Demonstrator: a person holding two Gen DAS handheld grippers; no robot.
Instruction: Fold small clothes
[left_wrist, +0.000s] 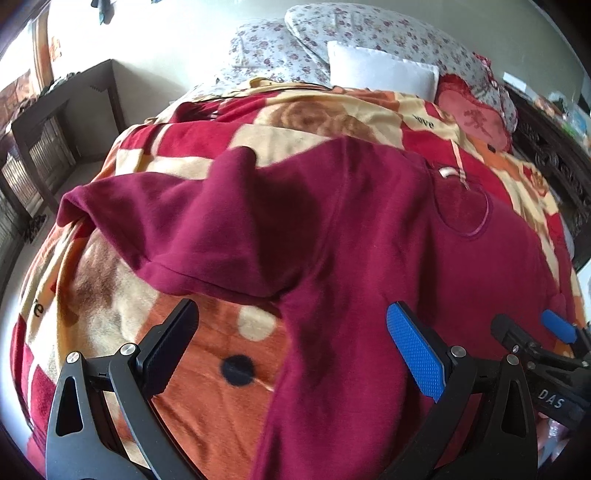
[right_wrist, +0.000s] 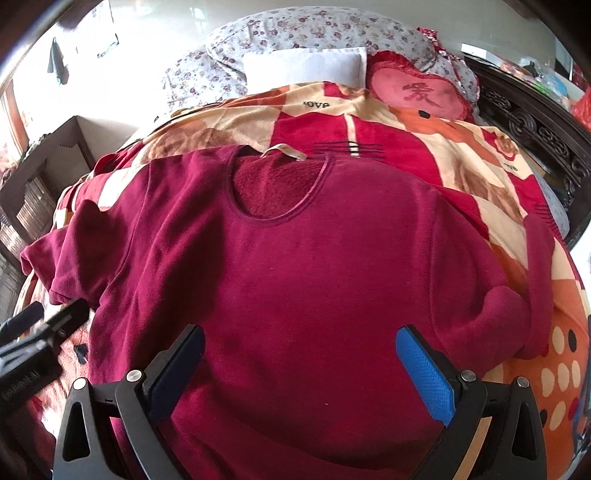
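Observation:
A small maroon fleece shirt (right_wrist: 314, 266) lies front-up on a patterned bed blanket (right_wrist: 424, 147), neckline toward the pillows. Its left sleeve (left_wrist: 177, 229) spreads out sideways in the left wrist view; its right sleeve (right_wrist: 517, 306) is bunched and bent back. My left gripper (left_wrist: 291, 339) hovers open over the shirt's left side seam, below the armpit, nothing between its fingers. My right gripper (right_wrist: 299, 358) hangs open above the lower middle of the shirt. Each gripper shows in the other's view: the right gripper (left_wrist: 546, 332), the left gripper (right_wrist: 55, 321).
A white pillow (right_wrist: 303, 68), floral pillows (right_wrist: 295, 33) and a red heart cushion (right_wrist: 417, 92) lie at the bed's head. A dark carved bed frame (right_wrist: 535, 129) runs along the right. A dark wooden side table (left_wrist: 55, 122) stands left of the bed.

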